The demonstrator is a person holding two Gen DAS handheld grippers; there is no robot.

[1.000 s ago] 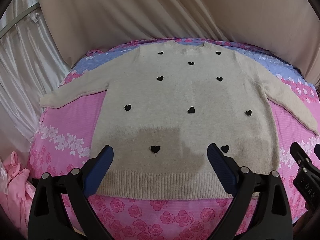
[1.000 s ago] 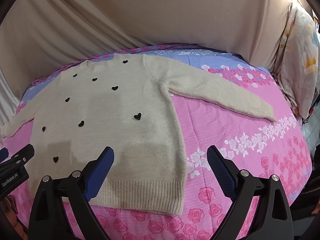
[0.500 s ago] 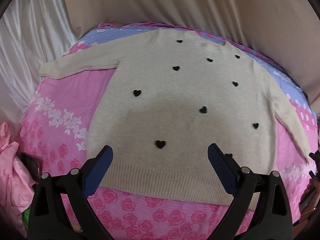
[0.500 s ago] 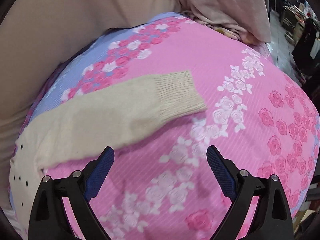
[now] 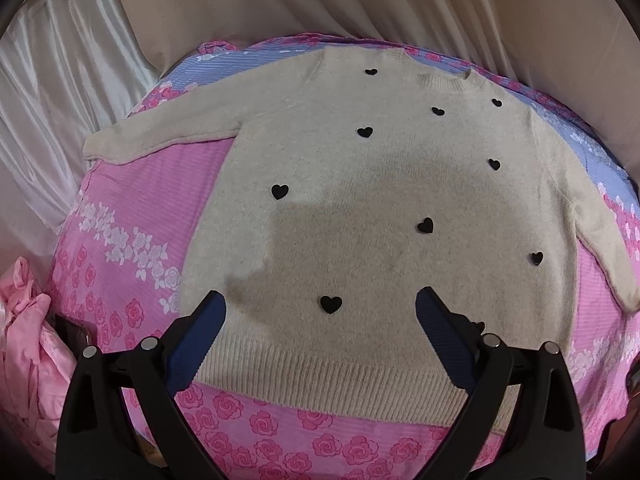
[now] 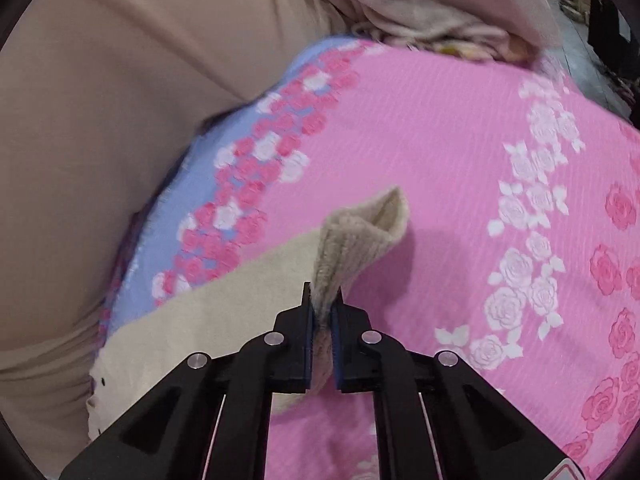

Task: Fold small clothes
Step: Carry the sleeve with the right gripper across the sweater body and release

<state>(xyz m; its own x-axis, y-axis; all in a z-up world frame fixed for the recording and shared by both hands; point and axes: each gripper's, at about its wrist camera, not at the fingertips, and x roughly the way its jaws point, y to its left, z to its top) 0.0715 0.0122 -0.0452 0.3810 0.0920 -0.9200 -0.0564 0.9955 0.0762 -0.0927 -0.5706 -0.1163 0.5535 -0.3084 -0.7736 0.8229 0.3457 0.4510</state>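
The beige sweater point(image 5: 372, 216) with little black hearts point(image 5: 331, 303) lies flat, front up, on a pink rose-print bedspread point(image 5: 132, 208), sleeves out to both sides. The left hand-held gripper point(image 5: 320, 312) hangs just above the ribbed hem point(image 5: 320, 372), blue fingers point(image 5: 196, 340) spread wide and touching nothing, with the bottom-centre heart sitting right between them in that view. Over on the other side, the right hand-held gripper point(image 6: 321, 312) is pressed together on the ribbed cuff point(image 6: 360, 236) of a sleeve, and the cuff bunches up and pokes out past the fingertips, lifted off the bedspread with a shadow under it.

Hard to see: from the right wrist view only that sleeve and a sliver of the body show, and the picture's a bit blurry. In the left view the far sleeve end runs off toward the edge. There's a crumpled pink garment point(image 5: 24, 344) at the bed's left side, cut off, and beige curtain fabric point(image 5: 320, 4) behind.
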